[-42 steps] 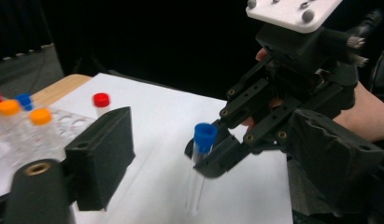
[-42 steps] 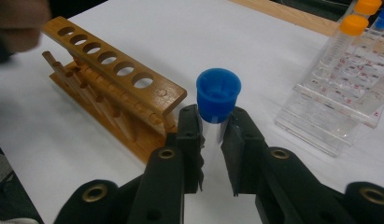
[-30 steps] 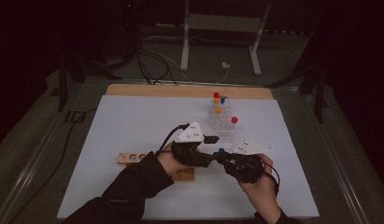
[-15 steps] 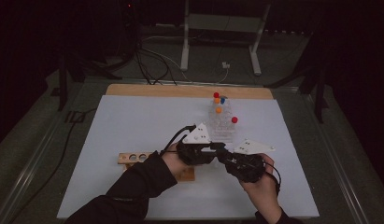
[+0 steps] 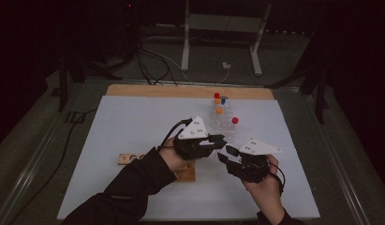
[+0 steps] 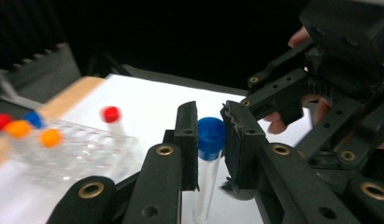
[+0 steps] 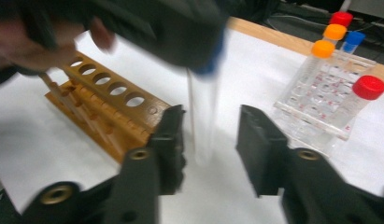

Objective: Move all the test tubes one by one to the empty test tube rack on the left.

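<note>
The tube [image 6: 207, 164] is clear, with a blue cap [image 6: 211, 132], and it stands upright between the jaws of the left gripper [image 6: 212, 140]. In the left gripper view the jaws press the cap from both sides, so this gripper is grasping the tube by its cap, and the glass body hangs down below them. In the high view the left gripper [image 5: 213, 139] is above the middle of the worktop [image 5: 124, 117], a little toward the near edge, and the tube is held in the air there.

The right gripper [image 7: 209, 135] is just beside it. In the right gripper view its jaws stand apart, released, one on each side of the lower part of the tube [image 7: 202, 119], and they do not touch it. This part of the picture is blurred. In the high view the right gripper [image 5: 224, 155] is near the left one, toward the near right corner.

A wooden rack [image 7: 105, 105] with round holes lies near the near edge, at the left of the hands, and its holes look empty. A clear rack [image 5: 221, 123] stands toward the far edge. It holds tubes with red [image 5: 235, 120], orange [image 5: 219, 110] and blue [image 5: 223, 101] caps.
</note>
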Action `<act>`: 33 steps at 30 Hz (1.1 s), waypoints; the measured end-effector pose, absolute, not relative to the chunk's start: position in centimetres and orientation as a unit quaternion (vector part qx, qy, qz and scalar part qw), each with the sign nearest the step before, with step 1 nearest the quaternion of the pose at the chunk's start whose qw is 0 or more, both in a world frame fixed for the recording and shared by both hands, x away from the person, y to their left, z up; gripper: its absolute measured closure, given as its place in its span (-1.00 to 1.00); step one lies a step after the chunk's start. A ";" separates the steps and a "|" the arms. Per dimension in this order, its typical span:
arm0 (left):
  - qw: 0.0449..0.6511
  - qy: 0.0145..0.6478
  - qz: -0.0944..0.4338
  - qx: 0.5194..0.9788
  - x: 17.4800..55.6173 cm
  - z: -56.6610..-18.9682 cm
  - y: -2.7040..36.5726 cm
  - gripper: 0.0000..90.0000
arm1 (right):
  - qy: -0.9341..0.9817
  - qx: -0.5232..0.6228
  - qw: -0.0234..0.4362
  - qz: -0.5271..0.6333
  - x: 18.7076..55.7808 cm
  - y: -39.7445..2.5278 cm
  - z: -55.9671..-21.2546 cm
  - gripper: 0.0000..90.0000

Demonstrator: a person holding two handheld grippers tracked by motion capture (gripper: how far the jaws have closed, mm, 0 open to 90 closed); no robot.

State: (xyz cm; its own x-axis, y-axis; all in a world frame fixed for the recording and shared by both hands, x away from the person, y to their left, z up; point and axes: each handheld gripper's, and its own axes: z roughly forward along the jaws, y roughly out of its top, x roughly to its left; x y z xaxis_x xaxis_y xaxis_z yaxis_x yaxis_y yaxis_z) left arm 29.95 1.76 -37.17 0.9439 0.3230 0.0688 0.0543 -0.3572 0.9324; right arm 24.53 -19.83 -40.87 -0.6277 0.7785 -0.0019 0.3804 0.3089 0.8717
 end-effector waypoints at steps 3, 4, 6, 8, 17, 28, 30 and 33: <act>0.559 0.125 0.135 0.808 30.0 -36.4 3.1 0.72 | 0.776 0.373 0.218 0.460 24.7 -20.0 -40.9 -0.05; 0.561 0.128 0.139 0.806 30.0 -36.1 3.6 0.72 | 0.774 0.374 0.217 0.463 24.7 -20.1 -40.9 -0.09; 0.562 0.134 0.149 0.802 29.9 -35.6 4.6 0.72 | 0.769 0.383 0.217 0.464 24.8 -20.2 -41.0 -0.30; 0.563 0.138 0.153 0.801 29.8 -35.4 5.1 0.72 | 0.764 0.389 0.220 0.465 24.9 -20.3 -40.9 -0.35; 0.561 0.176 0.179 0.789 29.6 -35.5 8.6 0.72 | 0.755 0.392 0.227 0.474 24.8 -20.5 -40.9 -1.00; 0.553 0.208 0.173 0.788 29.2 -39.0 10.4 0.72 | 0.756 0.391 0.220 0.476 24.9 -21.0 -41.0 -1.00; 0.551 0.212 0.170 0.789 29.2 -39.6 10.6 0.72 | 0.755 0.390 0.223 0.477 25.0 -21.1 -41.1 -1.00; 0.553 0.221 0.166 0.786 29.2 -40.5 10.9 0.72 | 0.747 0.374 0.226 0.502 25.0 -21.5 -41.0 -1.00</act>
State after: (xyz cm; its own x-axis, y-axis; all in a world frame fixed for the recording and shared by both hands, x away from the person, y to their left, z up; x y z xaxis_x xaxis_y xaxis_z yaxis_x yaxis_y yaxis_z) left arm 29.21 10.87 -40.54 0.8475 0.5305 0.0167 0.1638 -0.2914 0.9425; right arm 25.03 -21.48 -41.00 -0.6184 0.7850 0.0384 0.3321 0.2167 0.9180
